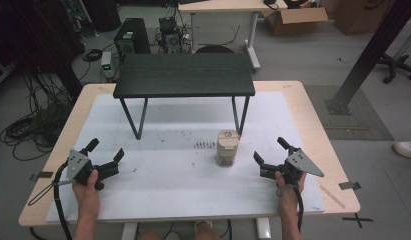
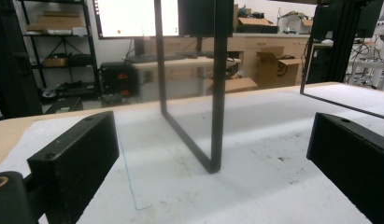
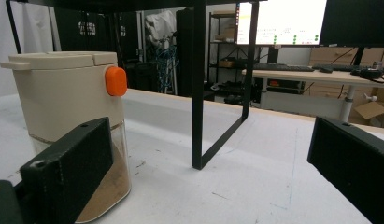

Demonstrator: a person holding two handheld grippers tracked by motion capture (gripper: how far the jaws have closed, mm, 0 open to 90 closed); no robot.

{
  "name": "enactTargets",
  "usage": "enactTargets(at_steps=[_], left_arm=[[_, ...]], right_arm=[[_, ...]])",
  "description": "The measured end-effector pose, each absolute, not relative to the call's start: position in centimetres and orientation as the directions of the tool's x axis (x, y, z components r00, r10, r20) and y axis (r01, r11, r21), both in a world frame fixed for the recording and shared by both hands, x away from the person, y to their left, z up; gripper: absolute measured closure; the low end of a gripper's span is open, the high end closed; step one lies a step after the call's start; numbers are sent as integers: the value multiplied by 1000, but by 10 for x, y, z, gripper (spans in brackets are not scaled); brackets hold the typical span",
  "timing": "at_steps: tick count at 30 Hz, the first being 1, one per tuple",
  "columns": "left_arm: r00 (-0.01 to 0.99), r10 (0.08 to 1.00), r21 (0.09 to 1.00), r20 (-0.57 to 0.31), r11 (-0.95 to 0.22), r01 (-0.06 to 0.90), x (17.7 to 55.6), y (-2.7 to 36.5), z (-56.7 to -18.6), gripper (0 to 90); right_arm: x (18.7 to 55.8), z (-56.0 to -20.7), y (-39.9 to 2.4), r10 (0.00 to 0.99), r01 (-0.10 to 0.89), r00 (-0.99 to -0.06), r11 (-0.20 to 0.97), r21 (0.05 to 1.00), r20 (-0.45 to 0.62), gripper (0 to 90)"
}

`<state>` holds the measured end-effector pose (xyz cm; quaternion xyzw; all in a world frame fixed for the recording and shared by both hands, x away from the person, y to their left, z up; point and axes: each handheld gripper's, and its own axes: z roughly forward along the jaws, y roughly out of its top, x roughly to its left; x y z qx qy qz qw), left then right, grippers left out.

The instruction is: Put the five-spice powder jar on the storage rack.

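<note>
A beige container [image 1: 227,148] with an orange button stands on the white mat, just in front of the black stand's right legs. Through its clear lower part [image 3: 114,179] brown powder shows, in the right gripper view at the left. My right gripper [image 1: 272,152] rests to the right of the container, jaws wide open, nothing between them. My left gripper [image 1: 105,150] sits at the mat's front left, open and empty too. In the left gripper view the gripper [image 2: 213,154] faces the stand's left leg frame [image 2: 213,116].
A small black table-like stand [image 1: 184,75] straddles the back of the mat [image 1: 168,175]. Brown crumbs [image 1: 204,145] lie scattered left of the container. Beyond the wooden table are computers, cables, a desk and cardboard boxes. A shoe [image 1: 406,148] shows at the right edge.
</note>
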<state>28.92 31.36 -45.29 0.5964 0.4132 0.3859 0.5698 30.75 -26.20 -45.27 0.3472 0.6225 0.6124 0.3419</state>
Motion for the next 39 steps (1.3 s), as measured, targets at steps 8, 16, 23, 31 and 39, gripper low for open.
enactTargets(at_steps=[8, 16, 23, 31, 39], left_arm=[[360, 933, 999, -11, -8, 54, 289, 314, -453, 27], [359, 933, 999, -13, -6, 53, 289, 314, -453, 27], [362, 932, 999, -11, -8, 51, 289, 314, -453, 30], [361, 933, 999, -13, -6, 52, 289, 314, -453, 30], [361, 933, 999, -13, -6, 50, 289, 314, -453, 30]], right_arm=[[307, -453, -262, 851, 10, -525, 7, 1000, 0, 1], [307, -453, -262, 851, 5, -525, 7, 1000, -3, 0], [307, -453, -262, 850, 5, -528, 11, 1000, -6, 0], [307, -453, -263, 848, 9, -529, 1, 1000, 4, 0], [308, -453, -263, 845, 13, -535, 3, 1000, 4, 0]])
